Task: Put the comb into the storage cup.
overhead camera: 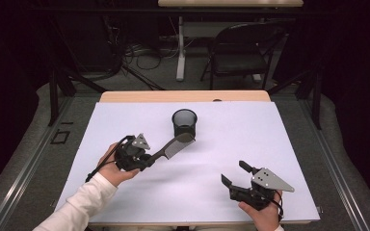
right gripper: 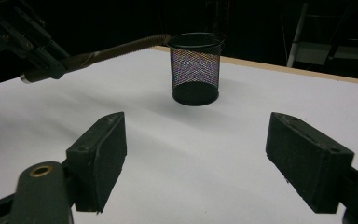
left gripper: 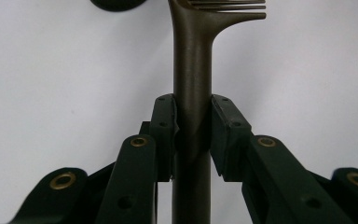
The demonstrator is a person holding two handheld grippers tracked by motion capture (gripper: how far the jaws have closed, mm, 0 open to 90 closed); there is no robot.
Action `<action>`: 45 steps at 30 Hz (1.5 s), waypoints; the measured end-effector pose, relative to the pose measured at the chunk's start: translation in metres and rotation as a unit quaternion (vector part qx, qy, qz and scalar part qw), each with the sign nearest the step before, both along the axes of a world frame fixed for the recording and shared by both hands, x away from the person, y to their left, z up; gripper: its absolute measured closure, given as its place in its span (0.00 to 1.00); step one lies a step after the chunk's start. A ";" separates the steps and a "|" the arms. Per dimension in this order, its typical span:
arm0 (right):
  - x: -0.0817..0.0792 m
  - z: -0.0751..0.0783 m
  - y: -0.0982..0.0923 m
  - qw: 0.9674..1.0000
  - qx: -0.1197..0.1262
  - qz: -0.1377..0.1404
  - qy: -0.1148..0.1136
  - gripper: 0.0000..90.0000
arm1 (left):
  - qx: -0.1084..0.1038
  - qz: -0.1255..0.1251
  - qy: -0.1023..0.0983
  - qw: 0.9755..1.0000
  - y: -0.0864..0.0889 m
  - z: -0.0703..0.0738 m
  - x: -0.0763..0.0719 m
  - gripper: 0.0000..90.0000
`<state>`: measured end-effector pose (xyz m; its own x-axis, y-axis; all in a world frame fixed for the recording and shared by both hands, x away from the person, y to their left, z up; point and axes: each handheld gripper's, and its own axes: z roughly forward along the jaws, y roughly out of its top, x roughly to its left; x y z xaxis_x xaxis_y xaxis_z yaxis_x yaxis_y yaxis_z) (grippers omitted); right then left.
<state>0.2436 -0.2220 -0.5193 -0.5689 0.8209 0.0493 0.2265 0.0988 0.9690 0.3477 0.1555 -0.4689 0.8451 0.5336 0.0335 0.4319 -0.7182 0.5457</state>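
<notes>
A dark comb (overhead camera: 172, 146) with a long handle (left gripper: 192, 70) is clamped by its handle in my left gripper (overhead camera: 149, 159), which is shut on it above the white sheet. The comb's toothed end points up and right, reaching the near rim of a black mesh cup (overhead camera: 184, 122); I cannot tell if they touch. From the right gripper view the cup (right gripper: 196, 70) stands upright ahead, with the comb (right gripper: 121, 49) coming in from the left. My right gripper (overhead camera: 233, 172) rests near the front right of the table, open, with nothing between its pads (right gripper: 98, 154).
A white sheet (overhead camera: 250, 139) covers the wooden table (overhead camera: 125, 96), whose far edge shows behind the cup. Beyond the table stand a black folding chair (overhead camera: 238, 53) and a white table leg (overhead camera: 180, 48) with cables on the floor.
</notes>
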 end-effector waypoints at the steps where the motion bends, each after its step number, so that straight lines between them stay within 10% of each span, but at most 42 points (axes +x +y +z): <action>1: 0.000 0.000 0.000 1.000 0.000 0.000 0.000 0.23 | -0.004 0.003 -0.003 1.000 0.000 0.001 0.000 0.81; 45: 0.003 -0.002 0.001 1.000 -0.001 0.006 0.011 0.22 | -0.115 0.078 -0.098 0.985 -0.016 0.026 0.009 0.80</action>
<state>0.2464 -0.2208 -0.5217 -0.5770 0.8146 0.0597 0.2470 0.1043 0.9634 0.3568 0.1394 -0.4433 0.7415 0.6690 0.0511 0.3976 -0.4994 0.7697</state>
